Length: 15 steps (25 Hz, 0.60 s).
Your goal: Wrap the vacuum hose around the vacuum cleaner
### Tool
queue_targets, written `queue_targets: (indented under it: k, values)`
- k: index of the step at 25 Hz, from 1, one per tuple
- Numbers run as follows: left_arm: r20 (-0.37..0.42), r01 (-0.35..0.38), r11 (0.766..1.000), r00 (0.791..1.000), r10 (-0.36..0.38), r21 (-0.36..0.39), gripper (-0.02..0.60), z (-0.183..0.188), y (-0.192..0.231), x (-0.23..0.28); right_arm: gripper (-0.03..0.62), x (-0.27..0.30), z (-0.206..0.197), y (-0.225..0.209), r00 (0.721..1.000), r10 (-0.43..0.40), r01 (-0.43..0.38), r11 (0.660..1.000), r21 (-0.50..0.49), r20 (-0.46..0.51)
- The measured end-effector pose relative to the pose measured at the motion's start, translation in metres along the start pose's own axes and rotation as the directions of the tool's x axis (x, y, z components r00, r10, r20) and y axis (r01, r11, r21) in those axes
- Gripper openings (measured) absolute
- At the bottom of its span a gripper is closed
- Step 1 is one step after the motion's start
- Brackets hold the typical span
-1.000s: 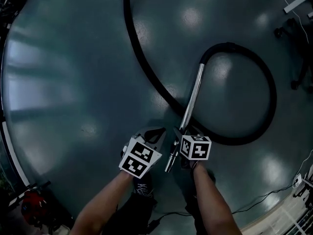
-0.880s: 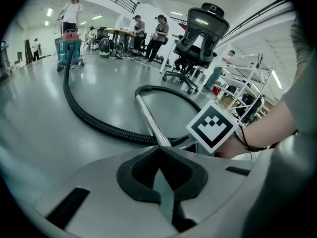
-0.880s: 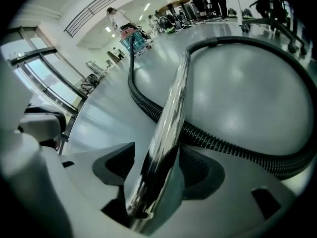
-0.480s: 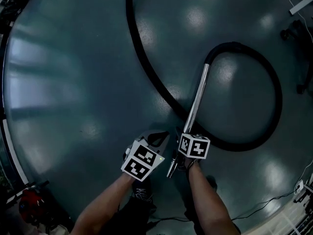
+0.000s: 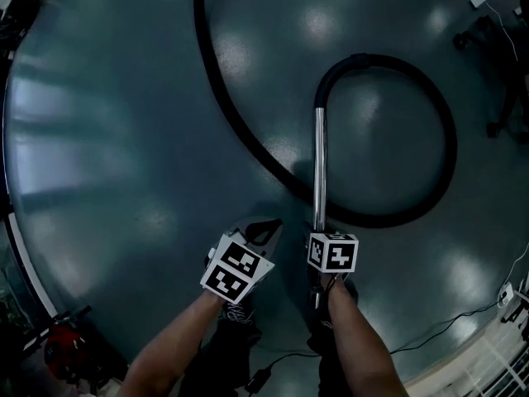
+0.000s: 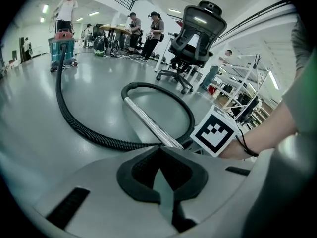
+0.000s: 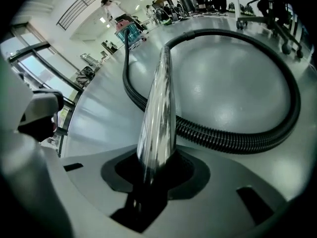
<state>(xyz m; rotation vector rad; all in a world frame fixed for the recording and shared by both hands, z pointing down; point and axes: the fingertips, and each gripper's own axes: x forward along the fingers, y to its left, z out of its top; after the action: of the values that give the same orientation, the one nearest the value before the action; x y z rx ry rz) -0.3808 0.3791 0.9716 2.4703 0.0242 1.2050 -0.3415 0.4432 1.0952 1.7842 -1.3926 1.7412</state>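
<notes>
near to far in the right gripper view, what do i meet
tube → hose where it crosses the tube → vacuum cleaner → person beyond it

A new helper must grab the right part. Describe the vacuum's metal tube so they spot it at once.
On the shiny grey floor a black ribbed hose curls into a big loop. The metal tube joins the loop's end and runs back between the jaws of the right gripper, which have just been closing on it. It alone is straight, rigid and chrome.
</notes>
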Motion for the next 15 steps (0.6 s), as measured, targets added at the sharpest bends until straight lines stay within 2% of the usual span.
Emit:
queue_targets:
  k: [7,10,15]
  values:
    - [-0.019,0.046,0.997,0.999,-0.045,0.066,0.006,0.053,-0.052,-0.026,0.13,-0.088,-0.002,0.001,0.999,0.024,-0.026,0.996,-0.085,-0.028]
    - [0.004,0.069,0.989,0.998,-0.07,0.132,0.006,0.087,-0.075,-0.046,0.13,-0.132,0.004,0.009,0.999,0.04,-0.043,0.992,-0.115,-0.026]
    - [0.059,0.107,0.962,0.99,-0.125,0.25,0.008,0.152,-0.115,-0.085,0.13,-0.214,0.012,0.028,0.996,0.074,-0.081,0.979,-0.188,-0.041]
